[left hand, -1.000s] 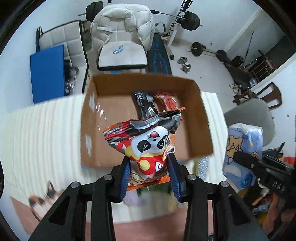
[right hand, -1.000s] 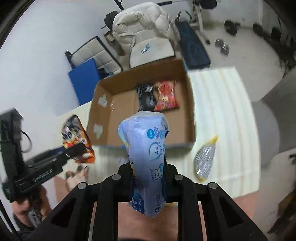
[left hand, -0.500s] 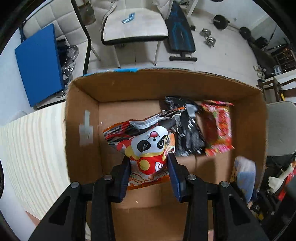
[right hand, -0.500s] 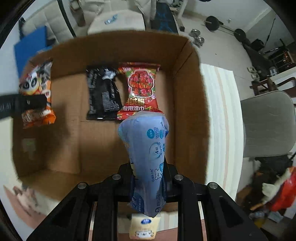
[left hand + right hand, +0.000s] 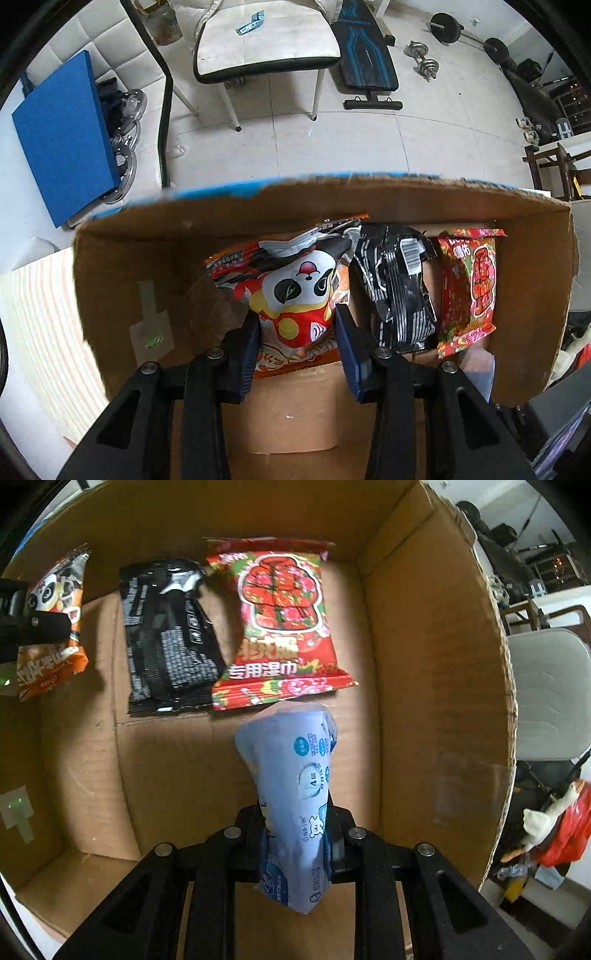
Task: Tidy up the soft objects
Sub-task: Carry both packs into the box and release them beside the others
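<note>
My left gripper (image 5: pixel 297 332) is shut on an orange panda snack bag (image 5: pixel 291 291) and holds it inside the open cardboard box (image 5: pixel 147 258), at its far left. The bag also shows in the right wrist view (image 5: pixel 51 627). My right gripper (image 5: pixel 297 834) is shut on a pale blue tissue pack (image 5: pixel 295 805), held low inside the box (image 5: pixel 436 664) near its right wall. A black packet (image 5: pixel 166 635) and a red wet-wipes packet (image 5: pixel 280 624) lie flat side by side on the box floor; both also show in the left wrist view, black packet (image 5: pixel 399 288), red packet (image 5: pixel 469 288).
The box stands on a cream striped table cover (image 5: pixel 40 325). Beyond it are a white chair (image 5: pixel 258 40), a blue panel (image 5: pixel 62 133), a weight bench (image 5: pixel 365 55) and dumbbells (image 5: pixel 424 62) on the tiled floor. A grey chair (image 5: pixel 550 694) stands to the right.
Both grippers have moved forward and down into the box with their packs. The panda bag now sits by the far wall, and the tissue pack is just in front of the red packet.
</note>
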`<state>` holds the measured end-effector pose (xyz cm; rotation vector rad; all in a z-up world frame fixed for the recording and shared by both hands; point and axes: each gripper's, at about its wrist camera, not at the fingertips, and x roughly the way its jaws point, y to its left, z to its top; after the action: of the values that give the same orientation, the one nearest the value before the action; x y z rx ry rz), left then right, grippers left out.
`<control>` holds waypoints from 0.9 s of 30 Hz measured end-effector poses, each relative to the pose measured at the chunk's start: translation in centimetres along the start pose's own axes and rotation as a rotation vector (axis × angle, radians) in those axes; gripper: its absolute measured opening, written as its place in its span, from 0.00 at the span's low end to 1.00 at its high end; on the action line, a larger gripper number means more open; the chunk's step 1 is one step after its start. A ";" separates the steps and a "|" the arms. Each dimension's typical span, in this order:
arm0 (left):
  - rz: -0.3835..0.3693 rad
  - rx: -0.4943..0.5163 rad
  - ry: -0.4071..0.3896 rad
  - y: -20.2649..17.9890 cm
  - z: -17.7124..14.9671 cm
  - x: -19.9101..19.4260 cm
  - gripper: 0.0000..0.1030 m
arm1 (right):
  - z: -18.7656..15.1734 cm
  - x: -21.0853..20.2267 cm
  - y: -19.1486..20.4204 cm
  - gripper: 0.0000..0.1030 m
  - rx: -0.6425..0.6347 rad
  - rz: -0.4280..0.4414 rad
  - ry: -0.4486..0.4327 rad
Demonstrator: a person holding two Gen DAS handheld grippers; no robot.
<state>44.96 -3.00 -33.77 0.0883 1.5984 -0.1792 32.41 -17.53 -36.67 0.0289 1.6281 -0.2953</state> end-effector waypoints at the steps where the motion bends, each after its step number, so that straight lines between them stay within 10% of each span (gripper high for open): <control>1: -0.004 0.000 0.010 0.0 0.2 0.2 0.38 | 0.0 0.1 -0.1 0.25 0.006 0.007 0.002; 7: -0.050 -0.019 0.017 0.2 0.1 -1.2 0.60 | -0.1 -0.9 -1.4 0.80 0.036 0.097 -0.011; 16: -0.029 -0.004 -0.129 0.5 -4.5 -7.8 0.98 | -2.1 -5.5 -4.4 1.00 0.035 0.264 -0.069; 27: -0.018 -0.010 -0.297 -0.2 -14.9 -13.8 0.99 | -7.5 -12.0 -3.7 1.00 -0.056 0.291 -0.172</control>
<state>30.78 0.09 -19.58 0.0378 1.3044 -0.1892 25.37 -17.62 -23.87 0.1909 1.4382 -0.0275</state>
